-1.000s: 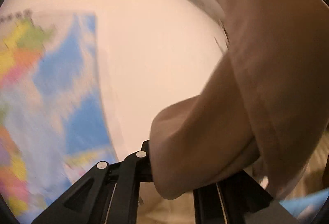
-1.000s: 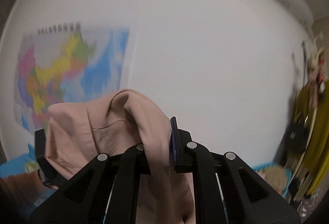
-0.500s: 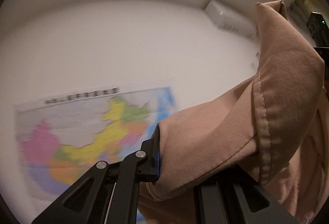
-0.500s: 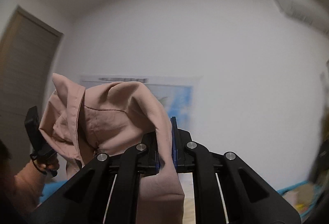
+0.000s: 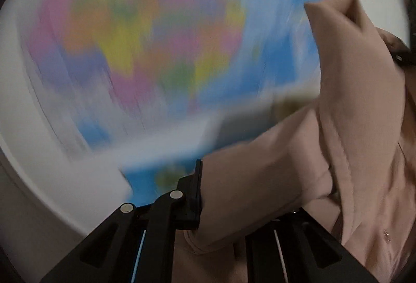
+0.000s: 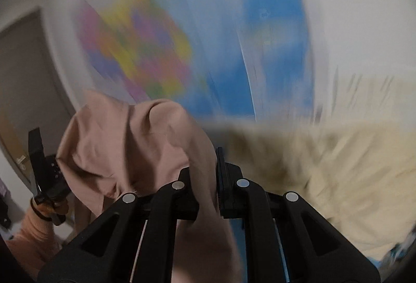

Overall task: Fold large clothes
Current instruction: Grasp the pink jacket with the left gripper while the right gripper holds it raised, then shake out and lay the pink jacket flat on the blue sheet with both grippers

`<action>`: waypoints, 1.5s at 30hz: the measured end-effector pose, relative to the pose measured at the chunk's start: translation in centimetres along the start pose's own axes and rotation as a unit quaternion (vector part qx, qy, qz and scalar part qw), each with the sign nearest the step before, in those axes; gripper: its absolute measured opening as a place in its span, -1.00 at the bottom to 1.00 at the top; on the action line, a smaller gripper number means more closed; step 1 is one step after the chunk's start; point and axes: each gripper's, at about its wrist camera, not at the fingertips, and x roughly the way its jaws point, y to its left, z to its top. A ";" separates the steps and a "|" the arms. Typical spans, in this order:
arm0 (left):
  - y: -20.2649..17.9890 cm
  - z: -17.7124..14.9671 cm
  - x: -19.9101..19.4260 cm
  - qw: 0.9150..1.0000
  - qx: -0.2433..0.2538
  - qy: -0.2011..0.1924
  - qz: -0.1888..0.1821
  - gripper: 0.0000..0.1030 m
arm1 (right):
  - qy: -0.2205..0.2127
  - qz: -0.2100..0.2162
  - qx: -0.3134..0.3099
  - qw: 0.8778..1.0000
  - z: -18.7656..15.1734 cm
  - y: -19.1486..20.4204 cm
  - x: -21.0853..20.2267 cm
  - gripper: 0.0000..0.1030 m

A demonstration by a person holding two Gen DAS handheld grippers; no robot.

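Garment: pink garment [image 5: 351, 142] held aloft in front of the wall, bunched and hanging between both tongs; no part of it can be seen resting on anything.
Left tongs: left tongs [image 5: 223, 194] pinching a thick roll of the cloth, which fills the gap and hides the far finger; seen from the right wrist, the same tool [image 6: 41, 168] stands at the garment's far edge.
Right tongs: right tongs [image 6: 208, 166] pressed together on a thin fold of the cloth, which drapes down over the near finger.
Step in hand (judgement): carrying the lifted garment down toward the bed [image 6: 351, 166] to spread it; heavy blur suggests a fast swing.
Doing it well (judgement): keep both pinches firm; draw the two tools apart so the cloth between them pulls taut; let the hanging hem meet the bed first, then lay the rest flat away from the bed's near edge; a slack middle is likely to land creased.
Background: blurred map [image 5: 145, 44] on the wall; door [image 6: 23, 90] at left.
Containers: none discernible; blur hides any small items.
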 end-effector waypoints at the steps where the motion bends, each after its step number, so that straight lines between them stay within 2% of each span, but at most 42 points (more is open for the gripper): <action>1: -0.1 -1.3 4.1 0.999 -0.001 0.042 0.003 -0.83 | 0.035 -0.003 0.020 0.999 -0.9 -1.2 3.6 -0.83; 2: -0.1 -2.6 7.9 0.997 -0.006 0.079 0.005 -0.83 | 0.076 -0.015 0.028 0.997 -2.1 -2.2 7.7 -0.83; 4: -0.4 -3.9 11.9 0.993 -0.004 0.115 -0.004 -0.83 | 0.102 -0.046 0.035 0.993 -3.7 -3.7 12.2 -0.83; 5: -0.1 -4.3 13.8 0.991 -0.012 0.131 -0.018 -0.82 | 0.109 -0.048 0.042 0.992 -4.0 -4.4 13.7 -0.83; 9: 2.1 -4.1 17.6 0.984 -0.056 0.156 -0.060 -0.72 | 0.124 -0.041 0.061 0.990 -2.9 -5.9 15.7 -0.80; 10: 2.7 -3.8 18.0 0.983 -0.058 0.158 -0.073 -0.61 | 0.124 -0.042 0.054 0.990 -2.7 -5.8 15.7 -0.77; 11: 3.7 -3.5 18.3 0.980 -0.066 0.161 -0.095 -0.39 | 0.126 -0.046 0.044 0.990 -2.4 -5.5 15.3 -0.74; 14: 4.6 -3.8 17.3 0.975 -0.087 0.136 -0.155 0.17 | 0.127 -0.070 0.028 0.989 -2.1 -5.4 15.3 -0.41; 15: 5.7 -3.7 17.1 0.972 -0.099 0.127 -0.170 0.27 | 0.121 -0.072 0.030 0.990 -2.0 -5.9 15.5 -0.24; 17: 7.8 -3.6 16.2 0.967 -0.133 0.110 -0.189 0.39 | 0.102 -0.074 0.024 0.992 -1.7 -5.9 14.5 -0.03; 18: 8.3 -3.6 16.0 0.965 -0.140 0.106 -0.197 0.39 | 0.099 -0.073 0.016 0.992 -1.8 -5.8 14.1 0.26; 19: 8.3 -3.3 14.9 0.964 -0.139 0.095 -0.205 0.39 | 0.098 -0.076 0.001 0.992 -1.9 -5.2 14.0 0.40; 21: 7.4 -2.4 13.1 0.969 -0.108 0.068 -0.211 0.45 | 0.100 -0.084 -0.033 0.991 -2.1 -3.9 14.1 0.47; 23: 5.2 -1.2 12.2 0.979 -0.063 0.055 -0.186 0.62 | 0.118 -0.118 -0.088 0.982 -2.7 -2.2 15.2 0.49; 24: 3.7 -0.8 12.6 0.981 -0.040 0.056 -0.181 0.63 | 0.124 -0.132 -0.106 0.978 -2.8 -1.8 15.8 0.49; 26: 0.8 0.0 14.5 0.980 -0.012 0.075 -0.182 0.64 | 0.136 -0.149 -0.120 0.972 -3.3 -1.8 16.9 0.41; 27: -0.6 0.5 15.1 0.980 -0.001 0.088 -0.177 0.65 | 0.147 -0.146 -0.112 0.972 -3.4 -2.0 17.8 0.30; 29: -2.8 1.0 18.3 0.983 0.019 0.121 -0.140 0.64 | 0.159 -0.140 -0.103 0.972 -3.5 -2.6 18.5 -0.07; 30: -3.4 1.2 19.5 0.981 0.018 0.137 -0.133 0.59 | 0.162 -0.131 -0.099 0.973 -3.5 -2.7 18.8 -0.50; 31: -3.7 1.3 20.7 0.979 0.012 0.151 -0.135 0.24 | 0.164 -0.117 -0.090 0.975 -3.3 -2.7 18.8 -0.81; 32: -3.8 1.5 21.7 0.978 0.005 0.162 -0.131 -0.47 | 0.155 -0.109 -0.080 0.979 -2.8 -2.7 18.3 -0.81; 33: -3.6 2.0 22.4 0.977 -0.008 0.169 -0.127 -0.75 | 0.145 -0.105 -0.074 0.981 -2.3 -2.4 17.8 -0.83; 34: -3.0 2.8 22.6 0.976 -0.030 0.164 -0.141 -0.92 | 0.129 -0.091 -0.065 0.985 -1.6 -2.4 16.9 -0.84; 36: -1.7 4.3 22.3 0.977 -0.072 0.140 -0.147 -0.93 | 0.091 -0.080 -0.048 0.991 -0.2 -2.7 14.8 -0.85; 38: -0.8 5.9 21.7 0.981 -0.095 0.107 -0.128 -0.95 | 0.069 -0.087 -0.017 0.994 0.5 -4.3 13.7 -0.85; 40: -0.5 6.4 22.1 0.980 -0.115 0.105 -0.127 -0.93 | 0.084 -0.087 0.025 0.992 -0.3 -6.7 14.1 -0.82; 41: -0.6 6.4 22.7 0.978 -0.118 0.120 -0.125 -0.91 | 0.103 -0.098 0.037 0.989 -1.1 -7.7 14.9 -0.80; 42: -0.7 6.2 23.1 0.976 -0.116 0.130 -0.126 -0.88 | 0.107 -0.106 0.041 0.988 -1.6 -7.8 15.3 -0.65; 43: -0.6 5.9 23.1 0.976 -0.114 0.132 -0.129 -0.80 | 0.106 -0.109 0.048 0.987 -2.0 -8.1 15.2 -0.50; 44: -0.4 5.5 22.6 0.977 -0.110 0.126 -0.133 -0.56 | 0.098 -0.106 0.054 0.988 -2.2 -8.0 14.6 -0.49; 45: -0.2 5.1 21.9 0.978 -0.105 0.120 -0.136 -0.37 | 0.092 -0.105 0.052 0.989 -2.3 -7.8 14.0 -0.39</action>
